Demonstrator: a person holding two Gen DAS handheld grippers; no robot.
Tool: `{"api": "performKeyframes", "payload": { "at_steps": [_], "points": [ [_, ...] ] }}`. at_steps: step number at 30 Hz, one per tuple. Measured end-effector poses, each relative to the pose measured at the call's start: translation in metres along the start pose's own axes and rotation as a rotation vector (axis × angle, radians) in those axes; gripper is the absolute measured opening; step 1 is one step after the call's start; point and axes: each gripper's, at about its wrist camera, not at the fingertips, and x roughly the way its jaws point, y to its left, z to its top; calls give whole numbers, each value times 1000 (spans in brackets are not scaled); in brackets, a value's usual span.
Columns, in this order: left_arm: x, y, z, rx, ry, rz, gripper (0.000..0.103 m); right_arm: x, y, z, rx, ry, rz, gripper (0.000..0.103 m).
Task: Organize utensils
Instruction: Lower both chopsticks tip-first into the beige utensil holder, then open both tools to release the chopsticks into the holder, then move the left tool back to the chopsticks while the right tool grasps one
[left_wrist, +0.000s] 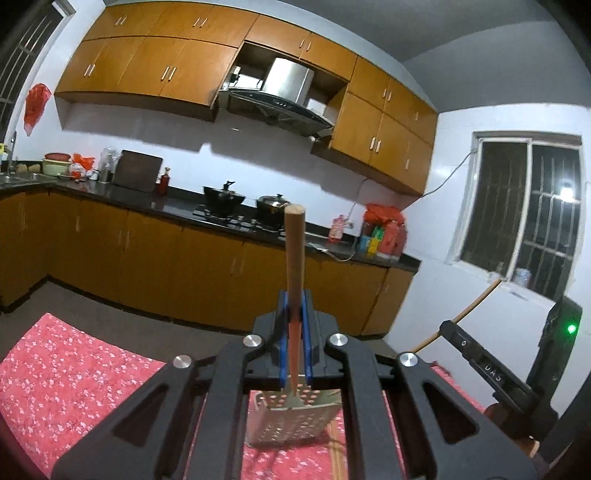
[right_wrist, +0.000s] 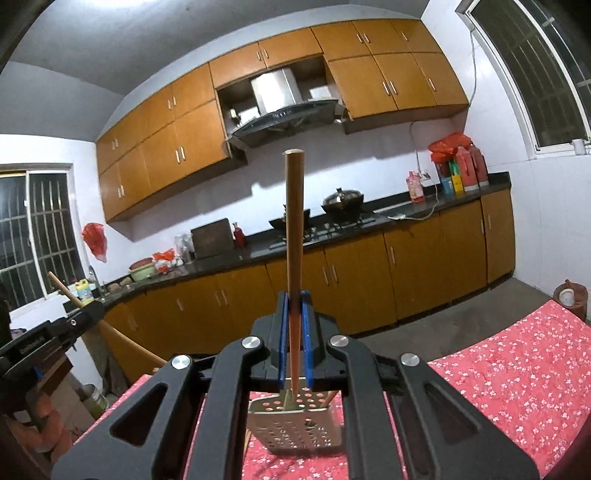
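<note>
My left gripper (left_wrist: 294, 314) is shut on a wooden chopstick (left_wrist: 294, 258) that stands upright, its lower tip over a perforated metal utensil holder (left_wrist: 295, 417) on the red floral tablecloth (left_wrist: 74, 376). My right gripper (right_wrist: 294, 317) is shut on a second wooden chopstick (right_wrist: 294, 229), also upright, its tip entering the same holder (right_wrist: 299, 424). Another chopstick (right_wrist: 330, 398) leans inside the holder. The right gripper shows at the right edge of the left wrist view (left_wrist: 480, 362); the left one shows at the left edge of the right wrist view (right_wrist: 48, 336).
Behind the table is a kitchen counter (left_wrist: 177, 201) with pots (left_wrist: 223, 197), bottles and bags, orange cabinets above and below. A brown jar (right_wrist: 570, 297) stands past the table's far right corner. Windows are on the side walls.
</note>
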Motion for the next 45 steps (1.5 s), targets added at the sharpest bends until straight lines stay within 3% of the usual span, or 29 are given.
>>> {"api": "performKeyframes", "payload": {
  "at_steps": [7, 14, 18, 22, 30, 35, 37, 40, 42, 45],
  "points": [
    [37, 6, -24, -8, 46, 30, 8, 35, 0, -21, -19, 110, -22, 8],
    [57, 18, -44, -37, 115, 38, 8, 42, 1, -34, -12, 179, -5, 8],
    [59, 21, -47, -47, 120, 31, 17, 38, 1, -32, -2, 177, -2, 11],
    [53, 21, -47, -51, 109, 27, 23, 32, 1, -29, 0, 156, -5, 37],
    [24, 28, -38, -89, 54, 13, 31, 4, 0, -15, -6, 74, -10, 37],
    [-4, 47, -48, -98, 45, 68, 36, -26, -28, -23, 23, 49, -101, 38],
    [-9, 58, -60, -91, 75, 116, 38, -28, -42, -34, 39, 89, -146, 38],
    [-3, 78, -91, -74, 187, 200, 38, -13, -69, -69, 77, 244, -236, 38],
    [3, 89, -113, -69, 267, 241, 38, 1, -80, -95, 104, 371, -255, 38],
    [14, 102, -145, -80, 394, 267, 38, 22, -85, -136, 132, 541, -241, 27]
  ]
}}
